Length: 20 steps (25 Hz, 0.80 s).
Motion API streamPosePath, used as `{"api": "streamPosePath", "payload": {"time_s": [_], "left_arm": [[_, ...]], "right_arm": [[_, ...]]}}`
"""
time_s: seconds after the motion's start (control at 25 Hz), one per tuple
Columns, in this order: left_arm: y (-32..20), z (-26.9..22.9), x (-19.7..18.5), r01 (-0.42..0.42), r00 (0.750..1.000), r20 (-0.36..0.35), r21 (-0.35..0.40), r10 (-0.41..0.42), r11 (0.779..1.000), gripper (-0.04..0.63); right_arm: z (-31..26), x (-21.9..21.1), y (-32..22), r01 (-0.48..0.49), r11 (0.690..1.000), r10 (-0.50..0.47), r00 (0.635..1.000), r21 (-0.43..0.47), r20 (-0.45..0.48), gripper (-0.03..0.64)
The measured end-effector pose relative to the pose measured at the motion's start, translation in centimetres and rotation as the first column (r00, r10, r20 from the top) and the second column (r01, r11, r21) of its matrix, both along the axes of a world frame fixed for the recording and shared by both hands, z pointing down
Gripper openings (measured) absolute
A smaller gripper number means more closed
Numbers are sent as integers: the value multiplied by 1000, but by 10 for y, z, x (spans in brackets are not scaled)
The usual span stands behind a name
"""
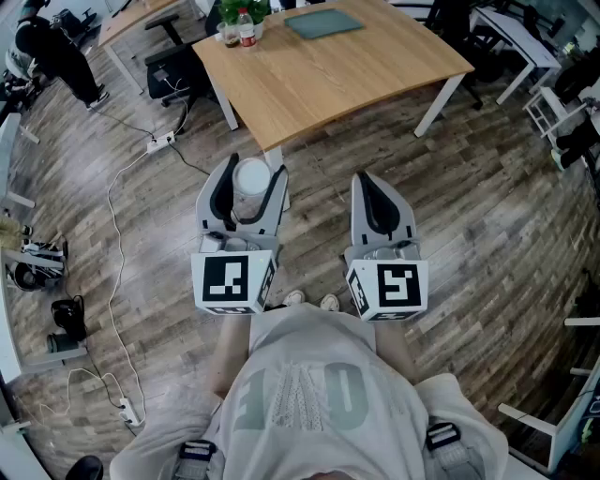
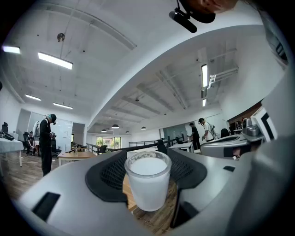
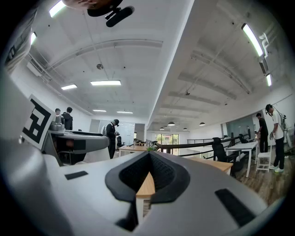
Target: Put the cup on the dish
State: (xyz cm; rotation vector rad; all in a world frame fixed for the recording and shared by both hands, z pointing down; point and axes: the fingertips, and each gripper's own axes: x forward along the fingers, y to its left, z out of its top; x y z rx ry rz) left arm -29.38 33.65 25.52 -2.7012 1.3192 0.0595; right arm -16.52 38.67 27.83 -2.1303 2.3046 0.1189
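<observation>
A frosted white cup (image 1: 251, 180) stands upright between the jaws of my left gripper (image 1: 255, 169), which is shut on it and holds it in the air above the wooden floor, just short of the table's near edge. In the left gripper view the cup (image 2: 147, 182) fills the gap between the dark pads (image 2: 108, 173). My right gripper (image 1: 367, 178) hangs beside it at the same height, shut and empty; its tips (image 3: 150, 154) meet. A flat grey-green dish (image 1: 323, 22) lies far back on the wooden table (image 1: 375, 75).
A red-capped bottle (image 1: 247, 28) and a potted plant (image 1: 234, 11) stand at the table's far left corner. A power strip (image 1: 159, 142) with cables lies on the floor at left. An office chair (image 1: 173, 66) stands left of the table, and a person (image 1: 52, 52) beyond it.
</observation>
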Motion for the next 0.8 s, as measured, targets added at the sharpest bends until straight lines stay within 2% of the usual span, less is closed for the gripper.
{"api": "streamPosePath", "payload": {"time_s": [0.44, 0.8], "left_arm": [[-10, -6, 18, 11, 1000, -4, 9, -11, 1000, 278], [-8, 9, 56, 34, 999, -9, 2, -34, 999, 278]], "right_arm": [[0, 32, -8, 5, 1000, -5, 1000, 7, 15, 18], [19, 81, -3, 19, 1000, -19, 999, -11, 39, 18]]}}
